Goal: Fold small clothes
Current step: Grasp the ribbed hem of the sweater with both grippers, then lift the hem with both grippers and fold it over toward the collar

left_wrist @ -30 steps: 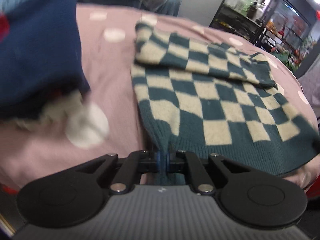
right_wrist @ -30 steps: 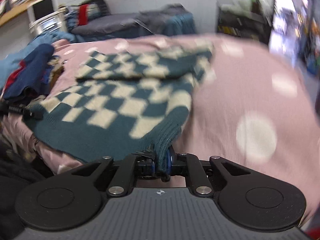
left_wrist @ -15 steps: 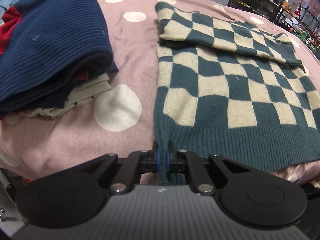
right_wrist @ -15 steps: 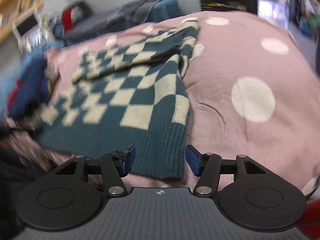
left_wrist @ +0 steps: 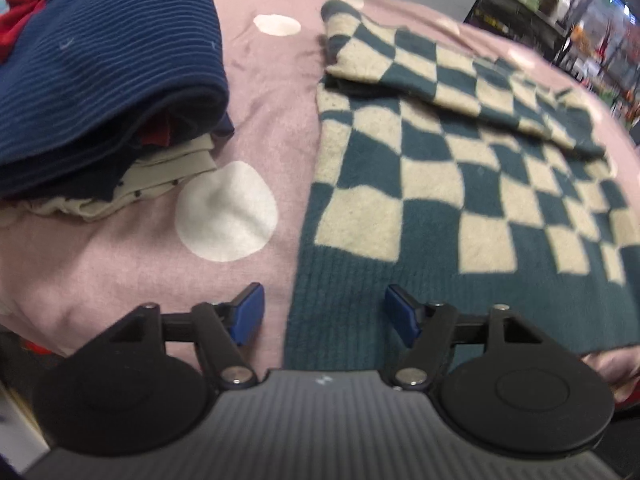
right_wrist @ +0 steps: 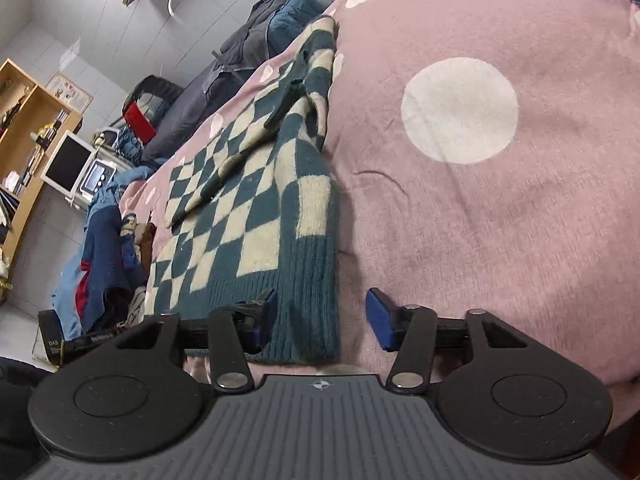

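Observation:
A teal and cream checkered sweater lies flat on a pink bedspread with white dots, its sleeves folded across the far part. My left gripper is open over the sweater's near left hem corner, holding nothing. In the right wrist view the sweater stretches away to the left. My right gripper is open astride its near right hem corner, holding nothing.
A stack of folded clothes topped by a navy ribbed garment sits on the bed left of the sweater. The right wrist view shows that stack, a wooden shelf, a monitor and dark bedding beyond.
Both grippers have let go of the sweater's hem: the right opened half a second ago, the left has just opened. The hem now rests on the bedspread. The right camera has tilted.

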